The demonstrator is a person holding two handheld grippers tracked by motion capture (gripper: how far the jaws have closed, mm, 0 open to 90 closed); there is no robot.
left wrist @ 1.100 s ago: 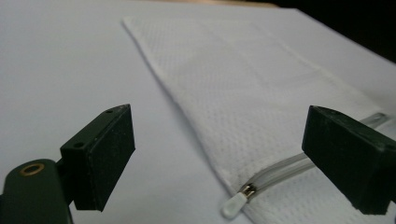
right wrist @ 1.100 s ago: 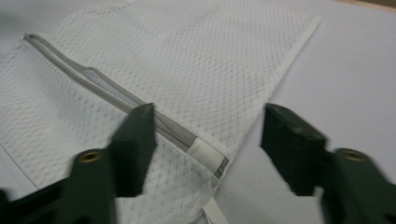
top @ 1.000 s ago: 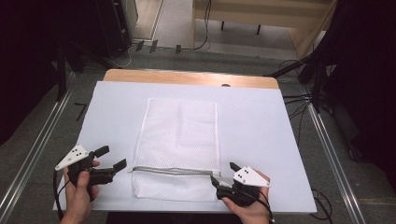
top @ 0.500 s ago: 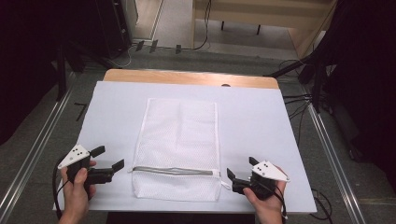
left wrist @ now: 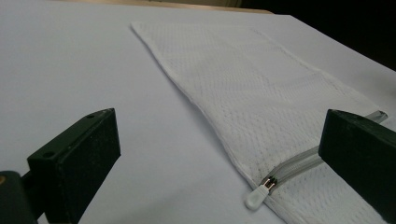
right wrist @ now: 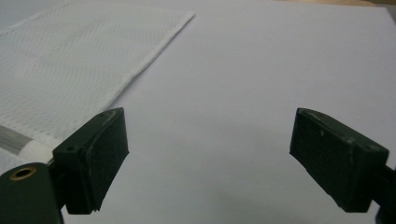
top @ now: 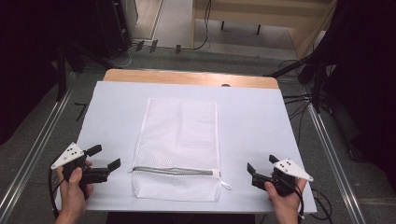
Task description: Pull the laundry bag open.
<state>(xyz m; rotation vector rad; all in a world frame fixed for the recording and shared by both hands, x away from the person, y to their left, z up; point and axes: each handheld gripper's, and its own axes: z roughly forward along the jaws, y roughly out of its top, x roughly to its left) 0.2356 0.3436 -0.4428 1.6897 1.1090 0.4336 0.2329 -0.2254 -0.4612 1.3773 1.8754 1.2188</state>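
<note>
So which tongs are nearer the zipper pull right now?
Left. The zipper pull lies just ahead of the left tongs, at the mesh bag's left edge. The right tongs are off the bag's opposite side, across the zipper's whole run.

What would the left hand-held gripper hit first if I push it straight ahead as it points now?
Most likely the mesh bag, near the zipper pull at its closest edge. The left hand-held gripper is open and aimed at that end of the zipper; depth is hard to judge.

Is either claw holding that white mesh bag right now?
No: in the high view the left claw and right claw sit open on either side of the mesh bag, apart from it.
</note>
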